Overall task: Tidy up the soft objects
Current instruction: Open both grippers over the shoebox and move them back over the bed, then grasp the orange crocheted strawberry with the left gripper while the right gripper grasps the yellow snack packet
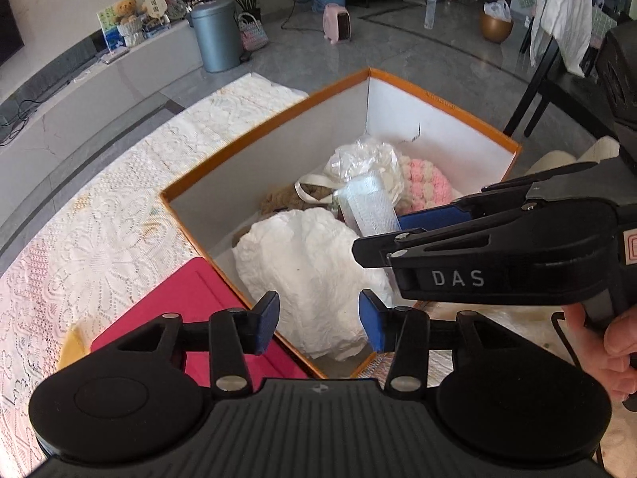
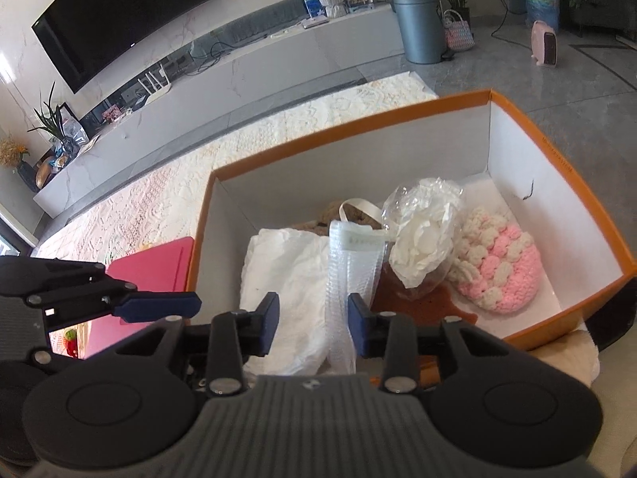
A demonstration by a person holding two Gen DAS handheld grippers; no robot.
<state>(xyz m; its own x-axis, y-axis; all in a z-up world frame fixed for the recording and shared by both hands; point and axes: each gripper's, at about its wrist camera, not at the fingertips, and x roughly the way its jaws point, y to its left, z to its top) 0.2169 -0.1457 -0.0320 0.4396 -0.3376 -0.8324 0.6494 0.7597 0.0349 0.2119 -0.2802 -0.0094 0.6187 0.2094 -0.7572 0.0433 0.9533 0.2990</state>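
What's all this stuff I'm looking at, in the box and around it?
Box: one, orange outside, white inside, on the table.
Crumpled cloth: one, white, box's near left.
Bubble wrap strip: one, clear, beside the cloth.
Plastic bag: one, clear with white contents, box's middle.
Crochet piece: one, pink and cream, box's right.
Lace tablecloth: one, cream, under the box.
Flat pad: one, pink, left of the box.
Bin: one, grey-blue, on the floor.
Left gripper: black, blue pads, open.
Right gripper: same, open.
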